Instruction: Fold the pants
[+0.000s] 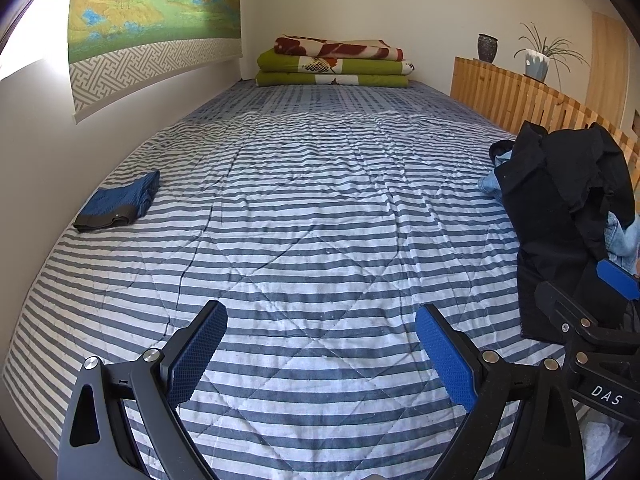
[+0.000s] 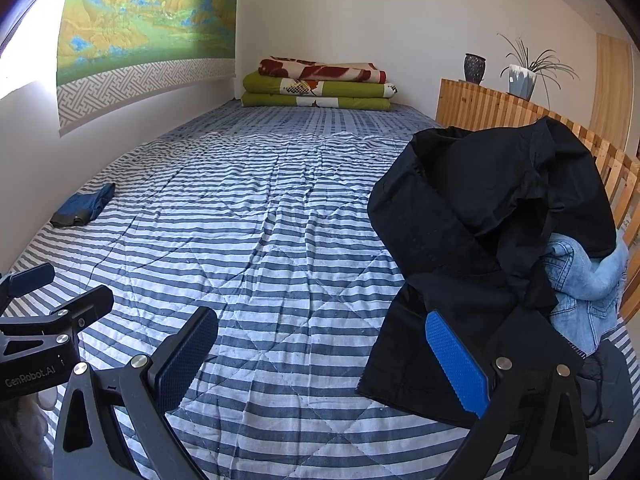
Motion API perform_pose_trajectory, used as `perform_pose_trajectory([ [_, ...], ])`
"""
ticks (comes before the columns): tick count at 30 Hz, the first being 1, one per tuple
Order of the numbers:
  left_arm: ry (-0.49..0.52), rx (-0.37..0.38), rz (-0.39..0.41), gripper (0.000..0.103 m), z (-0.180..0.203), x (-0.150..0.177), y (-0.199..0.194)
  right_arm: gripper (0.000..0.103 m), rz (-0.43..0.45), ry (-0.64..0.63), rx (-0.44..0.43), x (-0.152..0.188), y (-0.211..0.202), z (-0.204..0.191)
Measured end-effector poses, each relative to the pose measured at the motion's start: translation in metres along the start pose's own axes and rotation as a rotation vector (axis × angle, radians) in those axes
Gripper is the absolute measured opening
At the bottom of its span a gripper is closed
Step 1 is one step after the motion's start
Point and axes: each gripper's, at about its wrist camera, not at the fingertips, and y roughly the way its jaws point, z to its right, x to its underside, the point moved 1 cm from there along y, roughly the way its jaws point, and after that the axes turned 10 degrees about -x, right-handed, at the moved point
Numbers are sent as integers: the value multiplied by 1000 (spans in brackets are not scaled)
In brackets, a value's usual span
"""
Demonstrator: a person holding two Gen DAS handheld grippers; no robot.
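left tongs (image 1: 320, 354): wide, empty, over bed (image 1: 304, 208) | right tongs (image 2: 322, 356): wide, empty | black pants (image 2: 492, 240): heaped right, on denim (image 2: 588, 276)

A bed (image 1: 304, 208) with a blue-and-white striped quilt fills the view. At its far edge lies a stack of folded green blankets (image 1: 334, 68) topped by a red-and-cream one (image 1: 340, 48). A landscape scroll (image 1: 152, 12) hangs on the wall along the left edge. Along the right edge runs a wooden slatted rail (image 1: 516, 96), bearing a dark vase (image 1: 487, 47) and a potted plant (image 1: 540, 58)
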Motion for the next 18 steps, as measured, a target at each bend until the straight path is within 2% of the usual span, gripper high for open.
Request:
perform_pose_trajectory([
  [7, 29, 35, 41, 96, 18, -5, -22, 102, 34, -2, 44, 1, -17, 12],
  [12, 34, 72, 57, 96, 32, -7, -31, 102, 69, 23, 93, 1, -36, 35],
  [15, 41, 95, 47, 94, 40, -6, -30, 102, 78, 58, 95, -1, -46, 56],
  [18, 48, 111, 37, 92, 47, -5, -28, 102, 113, 116, 58, -2, -59, 84],
])
